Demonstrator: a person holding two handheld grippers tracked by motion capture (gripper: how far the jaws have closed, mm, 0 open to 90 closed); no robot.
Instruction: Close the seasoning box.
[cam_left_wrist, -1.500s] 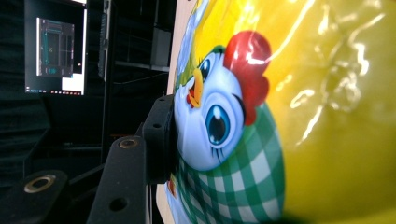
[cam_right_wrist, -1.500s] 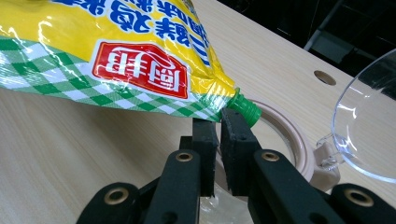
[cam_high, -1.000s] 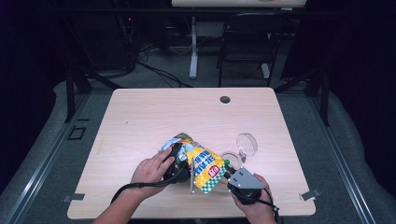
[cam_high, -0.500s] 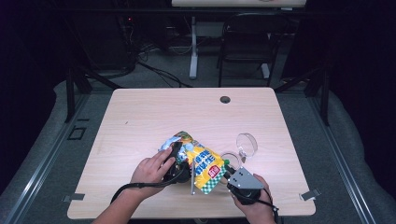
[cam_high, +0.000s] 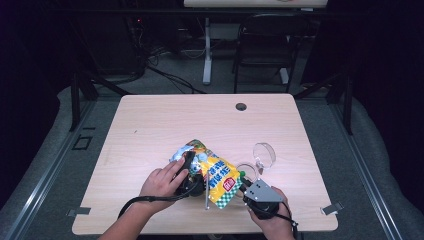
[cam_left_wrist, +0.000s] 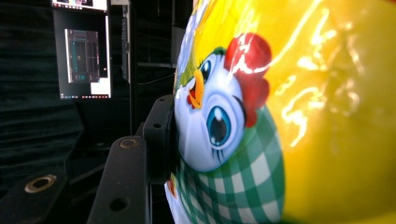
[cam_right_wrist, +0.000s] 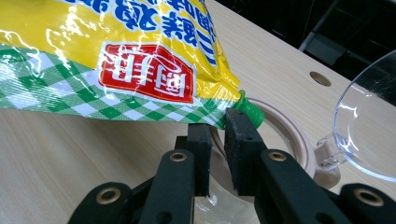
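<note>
A yellow snack bag (cam_high: 217, 172) with a green check border lies at the table's front middle. My left gripper (cam_high: 192, 167) is shut on its left end. In the left gripper view the bag's cartoon hen (cam_left_wrist: 219, 121) presses against one black finger (cam_left_wrist: 159, 135), and the bag hides the other. My right gripper (cam_high: 245, 187) sits at the bag's right corner. There its narrow-set jaws (cam_right_wrist: 218, 135) pinch the beige rim (cam_right_wrist: 289, 130) of a clear jar (cam_high: 246, 170). The bag's checked corner (cam_right_wrist: 205, 112) touches the jaw tips.
The jar's clear hinged lid (cam_high: 265, 155) stands open to the right of the rim and reads as a large dome (cam_right_wrist: 369, 126) in the right gripper view. A cable hole (cam_high: 241, 106) sits near the wooden table's (cam_high: 165, 125) far edge. Chair and stands behind.
</note>
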